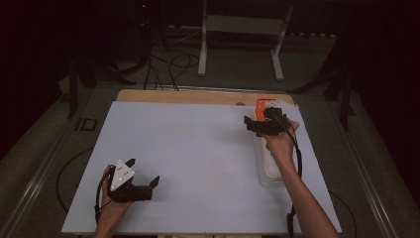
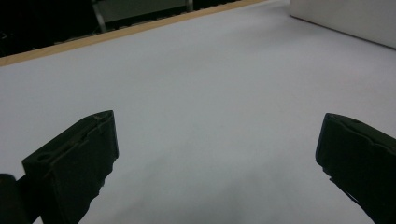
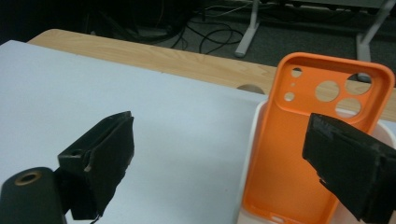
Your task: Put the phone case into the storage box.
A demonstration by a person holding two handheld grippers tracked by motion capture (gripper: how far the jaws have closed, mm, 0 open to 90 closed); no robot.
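Observation:
An orange phone case [image 3: 289, 154] with camera cut-outs lies inner side up in the far end of a long white tray [image 3: 251, 140]. From above, the case [image 1: 262, 104] peeks out just beyond my right gripper [image 1: 257, 118]. That gripper [image 3: 219, 123] is open wide, with one jaw over the white board and the other over the case, and nothing is held. My left gripper [image 1: 143, 171] rests near the front left of the board. It [image 2: 218, 120] is open too, with bare board between its jaws.
The white tray [image 1: 270, 171] runs along the right side of the white board [image 1: 198, 148]. A strip of the wooden table [image 1: 198, 95] shows behind the board. A metal stand [image 1: 242, 29] and cables lie on the floor beyond.

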